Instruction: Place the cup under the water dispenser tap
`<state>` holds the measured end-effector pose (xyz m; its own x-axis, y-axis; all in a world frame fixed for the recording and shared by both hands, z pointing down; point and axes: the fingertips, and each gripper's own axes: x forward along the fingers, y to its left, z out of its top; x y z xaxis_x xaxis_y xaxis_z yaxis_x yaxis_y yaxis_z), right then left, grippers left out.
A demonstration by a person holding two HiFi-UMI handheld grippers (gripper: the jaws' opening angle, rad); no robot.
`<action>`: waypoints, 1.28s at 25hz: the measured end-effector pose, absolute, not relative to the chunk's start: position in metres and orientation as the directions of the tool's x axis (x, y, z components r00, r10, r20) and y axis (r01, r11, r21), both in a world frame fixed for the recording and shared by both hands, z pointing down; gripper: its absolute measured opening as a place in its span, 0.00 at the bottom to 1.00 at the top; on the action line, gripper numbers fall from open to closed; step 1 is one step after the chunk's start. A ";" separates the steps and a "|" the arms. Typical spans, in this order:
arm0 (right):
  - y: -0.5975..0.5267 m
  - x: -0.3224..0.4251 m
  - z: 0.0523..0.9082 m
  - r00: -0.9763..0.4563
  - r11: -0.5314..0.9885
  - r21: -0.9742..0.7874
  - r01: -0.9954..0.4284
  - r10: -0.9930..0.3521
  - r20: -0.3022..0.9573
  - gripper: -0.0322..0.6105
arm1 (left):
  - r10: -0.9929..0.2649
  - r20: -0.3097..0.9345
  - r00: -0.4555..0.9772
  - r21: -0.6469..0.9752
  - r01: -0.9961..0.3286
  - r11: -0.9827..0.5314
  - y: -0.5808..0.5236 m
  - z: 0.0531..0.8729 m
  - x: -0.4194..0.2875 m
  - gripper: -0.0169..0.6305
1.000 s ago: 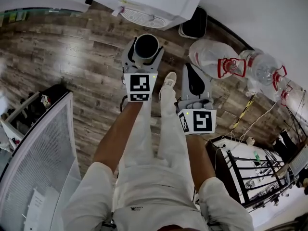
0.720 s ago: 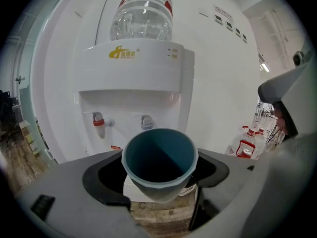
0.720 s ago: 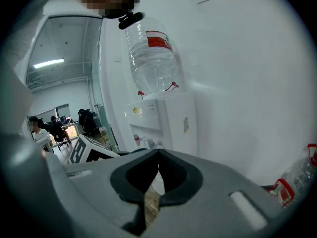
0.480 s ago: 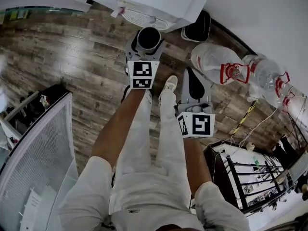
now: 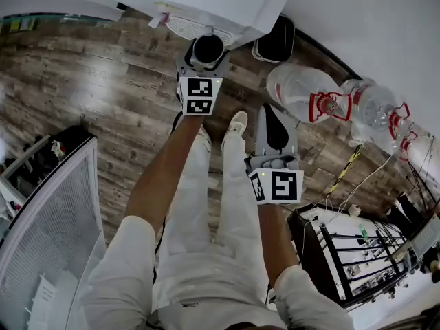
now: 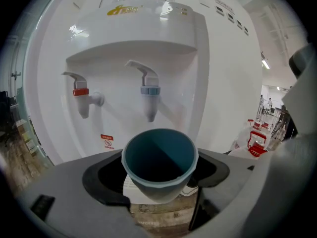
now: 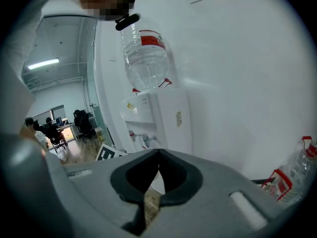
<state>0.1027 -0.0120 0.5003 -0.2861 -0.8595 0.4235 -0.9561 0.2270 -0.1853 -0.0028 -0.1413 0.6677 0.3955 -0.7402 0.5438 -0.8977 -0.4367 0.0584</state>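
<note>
1. At the left of the water dispenser's (image 6: 218, 73) front is the red-handled tap (image 6: 81, 95). The cup does not sit in line with it, so I judge it is not the target.
2. To its right is the blue-handled tap (image 6: 148, 90). The cup (image 6: 158, 157) is blue, upright and mouth-up, and sits lower than this spout and in front of it, not touching it. It is near the dispenser but not yet set down.
3. To do this step well:
   - Keep the cup level and bring it forward until its rim is centred under the blue spout.
   - Lower it until its base rests flat on the grilled drip tray (image 5: 189, 25).
   - Only then let go, because a tilted or hanging release could tip it.
   - Keep the rim from knocking the spout.
4. The left gripper (image 5: 205, 55) has its jaws standing wide and clamped on the cup's wall from both sides. The cup fills the gap between them.
5. Further right and nearer the person, the right gripper (image 7: 157, 168) has its jaws closed together with nothing between them. It is well apart from the dispenser and is best kept out of the way.
6. At the far right, large water bottles (image 5: 302, 88) lie on the wooden floor, away from the work.
</note>
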 end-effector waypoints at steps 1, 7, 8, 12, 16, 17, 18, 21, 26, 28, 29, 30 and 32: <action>-0.012 0.104 0.501 -0.285 0.226 -0.185 -0.956 -0.860 0.423 0.04 | -0.742 0.541 0.395 0.062 -0.899 -0.433 -0.144 0.670 -0.003 0.60; -0.011 0.107 0.505 -0.275 0.212 -0.189 -0.959 -0.862 0.426 0.04 | -0.751 0.530 0.395 0.071 -0.903 -0.425 -0.153 0.676 -0.001 0.60; -0.011 0.107 0.505 -0.274 0.211 -0.190 -0.959 -0.862 0.426 0.04 | -0.751 0.531 0.392 0.070 -0.904 -0.423 -0.155 0.678 -0.001 0.60; -0.010 0.105 0.504 -0.278 0.213 -0.194 -0.958 -0.862 0.424 0.04 | -0.756 0.531 0.384 0.063 -0.907 -0.417 -0.163 0.682 -0.004 0.61; -0.009 0.104 0.505 -0.280 0.208 -0.206 -0.956 -0.860 0.427 0.04 | -0.756 0.528 0.387 0.048 -0.902 -0.429 -0.171 0.683 -0.003 0.61; -0.009 0.105 0.505 -0.278 0.206 -0.207 -0.956 -0.860 0.428 0.05 | -0.754 0.529 0.389 0.047 -0.901 -0.432 -0.173 0.684 -0.002 0.61; -0.009 0.106 0.506 -0.276 0.205 -0.206 -0.957 -0.860 0.429 0.04 | -0.752 0.531 0.390 0.046 -0.899 -0.435 -0.174 0.684 -0.001 0.61; -0.010 0.107 0.504 -0.276 0.209 -0.198 -0.958 -0.860 0.429 0.05 | -0.749 0.535 0.391 0.045 -0.899 -0.436 -0.177 0.687 0.002 0.61; -0.010 0.112 0.503 -0.271 0.205 -0.194 -0.959 -0.860 0.432 0.04 | -0.744 0.546 0.385 0.040 -0.899 -0.436 -0.180 0.695 0.001 0.61; -0.010 0.117 0.503 -0.261 0.188 -0.204 -0.961 -0.862 0.434 0.05 | -0.744 0.548 0.383 0.036 -0.899 -0.436 -0.181 0.698 0.001 0.61; -0.010 0.119 0.502 -0.255 0.179 -0.208 -0.962 -0.864 0.434 0.05 | -0.743 0.551 0.379 0.030 -0.899 -0.436 -0.180 0.700 0.000 0.61; -0.010 0.120 0.502 -0.250 0.172 -0.210 -0.962 -0.866 0.434 0.04 | -0.742 0.555 0.376 0.024 -0.899 -0.437 -0.180 0.702 0.000 0.62; -0.009 0.121 0.501 -0.249 0.170 -0.212 -0.962 -0.865 0.436 0.05 | -0.736 0.565 0.372 0.016 -0.897 -0.441 -0.180 0.705 -0.001 0.62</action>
